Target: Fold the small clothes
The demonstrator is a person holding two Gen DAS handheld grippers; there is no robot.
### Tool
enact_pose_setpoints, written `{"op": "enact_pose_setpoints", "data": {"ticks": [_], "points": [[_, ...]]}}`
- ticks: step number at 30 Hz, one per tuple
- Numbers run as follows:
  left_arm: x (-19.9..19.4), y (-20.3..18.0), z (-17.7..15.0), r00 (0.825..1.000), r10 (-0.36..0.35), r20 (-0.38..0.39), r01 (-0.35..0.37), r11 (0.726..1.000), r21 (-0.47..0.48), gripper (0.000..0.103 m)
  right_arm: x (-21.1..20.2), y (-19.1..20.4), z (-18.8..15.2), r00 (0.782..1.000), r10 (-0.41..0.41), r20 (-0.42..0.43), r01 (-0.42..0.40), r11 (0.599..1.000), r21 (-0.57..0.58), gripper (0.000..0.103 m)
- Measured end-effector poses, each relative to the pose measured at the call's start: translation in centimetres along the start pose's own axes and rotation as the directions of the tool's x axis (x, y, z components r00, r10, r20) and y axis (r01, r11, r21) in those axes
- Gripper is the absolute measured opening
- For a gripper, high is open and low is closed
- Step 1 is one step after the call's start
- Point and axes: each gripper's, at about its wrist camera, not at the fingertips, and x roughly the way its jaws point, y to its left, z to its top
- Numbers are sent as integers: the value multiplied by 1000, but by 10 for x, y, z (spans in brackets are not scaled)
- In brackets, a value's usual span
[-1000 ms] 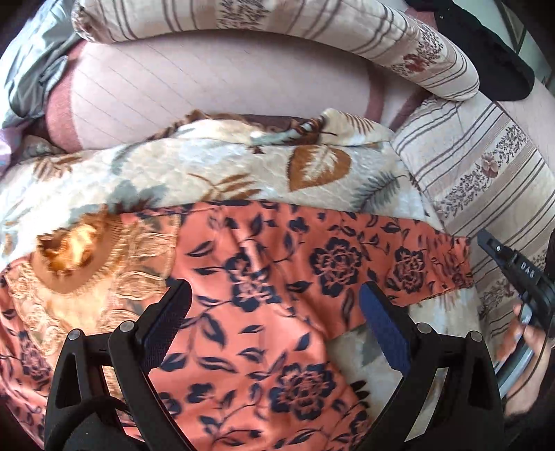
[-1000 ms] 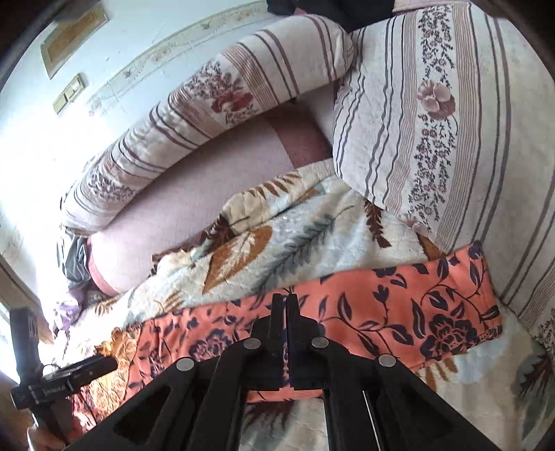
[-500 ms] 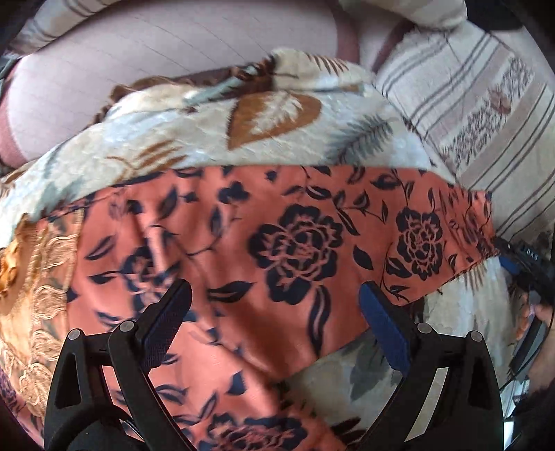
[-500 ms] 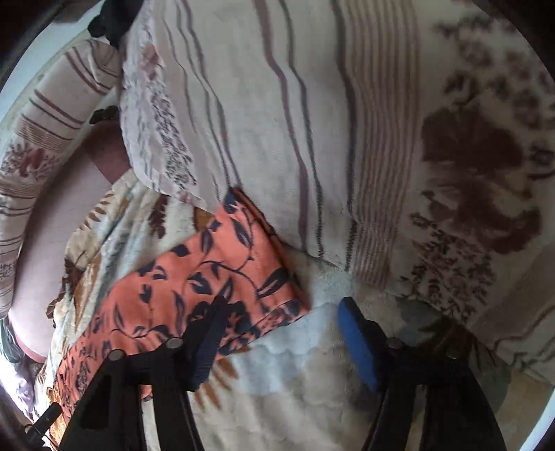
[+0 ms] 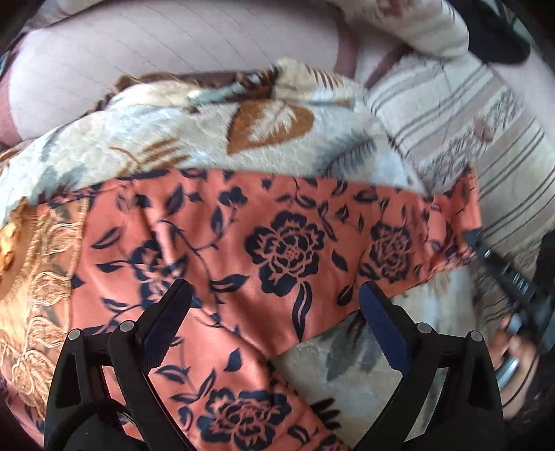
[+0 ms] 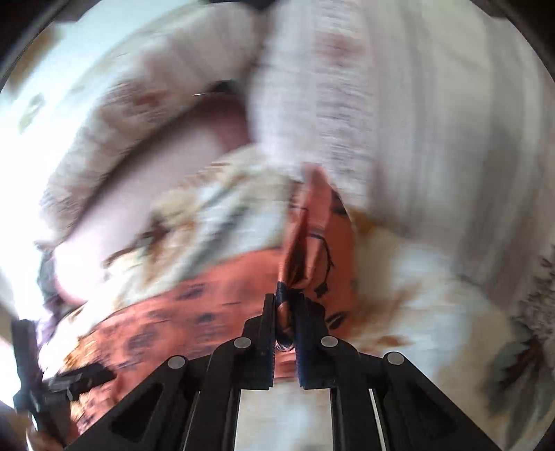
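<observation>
An orange garment with dark blue flowers (image 5: 277, 249) lies spread on a leaf-patterned blanket (image 5: 208, 138), its sleeve reaching right. My left gripper (image 5: 274, 308) is open and empty just above the sleeve near the body. My right gripper (image 6: 285, 305) is shut on the sleeve's end (image 6: 312, 243) and lifts it; this view is blurred. The right gripper also shows at the sleeve's end in the left wrist view (image 5: 499, 267). The garment has a gold embroidered neck part (image 5: 38, 270) at left.
Striped floral cushions (image 5: 485, 132) stand at the right and back, close to the sleeve end. A pink sofa back (image 5: 173, 62) is behind the blanket. A dark cloth (image 5: 496, 31) lies at the top right. The left gripper shows at lower left of the right wrist view (image 6: 52, 385).
My right gripper was open beside the sleeve's end; it has closed on it and raised it. My left gripper has moved right along the garment and stayed open.
</observation>
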Motion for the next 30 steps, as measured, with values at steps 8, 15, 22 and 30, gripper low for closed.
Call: {"op": "enact_pose_setpoints", "data": {"ticks": [8, 15, 22, 30], "points": [[-68, 69, -9, 992, 97, 78, -90, 992, -90, 98, 20, 180, -44, 956, 270, -114, -289, 931, -222, 8], [-51, 127, -35, 995, 95, 9, -90, 966, -240, 98, 81, 257, -138, 893, 308, -327, -395, 885, -246, 8], [-14, 125, -33, 999, 20, -35, -30, 954, -297, 98, 108, 246, -160, 888, 293, -354, -382, 900, -212, 8], [3, 115, -19, 998, 43, -41, -53, 954, -295, 77, 87, 262, -152, 904, 295, -311, -386, 875, -293, 8]]}}
